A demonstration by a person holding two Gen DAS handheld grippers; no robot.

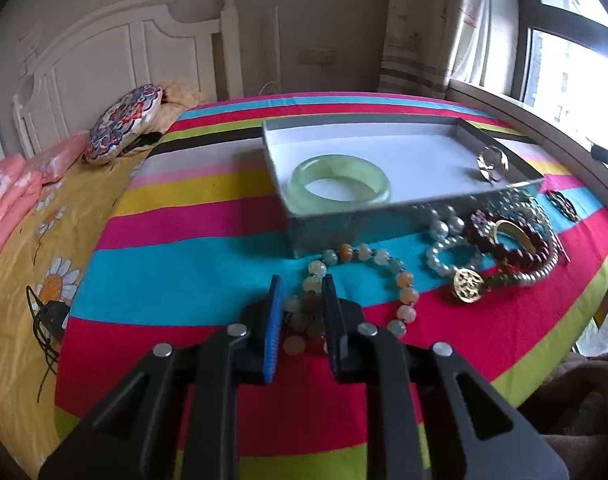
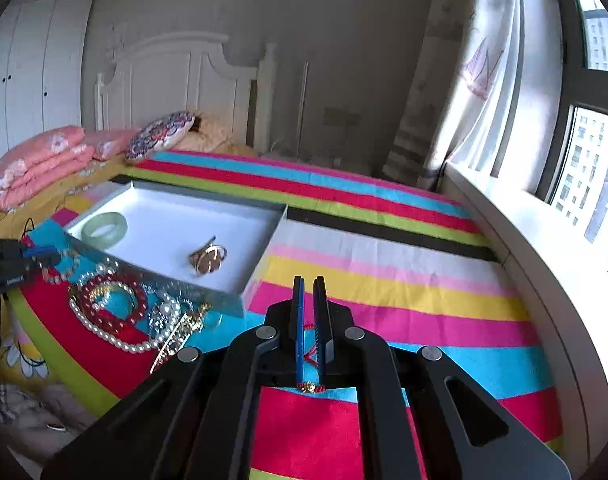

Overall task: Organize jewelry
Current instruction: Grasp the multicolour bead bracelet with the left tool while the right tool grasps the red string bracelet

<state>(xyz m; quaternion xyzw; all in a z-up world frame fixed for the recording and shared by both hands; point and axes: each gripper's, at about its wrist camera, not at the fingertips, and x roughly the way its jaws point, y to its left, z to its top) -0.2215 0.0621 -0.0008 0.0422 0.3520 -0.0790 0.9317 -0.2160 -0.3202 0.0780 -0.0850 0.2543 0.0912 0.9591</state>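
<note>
The left gripper (image 1: pixel 302 312) is parked over the pastel bead bracelet (image 1: pixel 360 280) on the striped bed cover (image 1: pixel 175 276), jaws narrow around its near beads. A red cord (image 2: pixel 311 354) is pinched in the right gripper (image 2: pixel 310 312). The jade bangle (image 1: pixel 340 184) and a ring (image 1: pixel 491 163) are sat in the grey box (image 1: pixel 384 224).

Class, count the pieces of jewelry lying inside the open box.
2. A green bangle lies at the box's near-left corner and a ring near its right wall. Nothing else shows inside.
</note>
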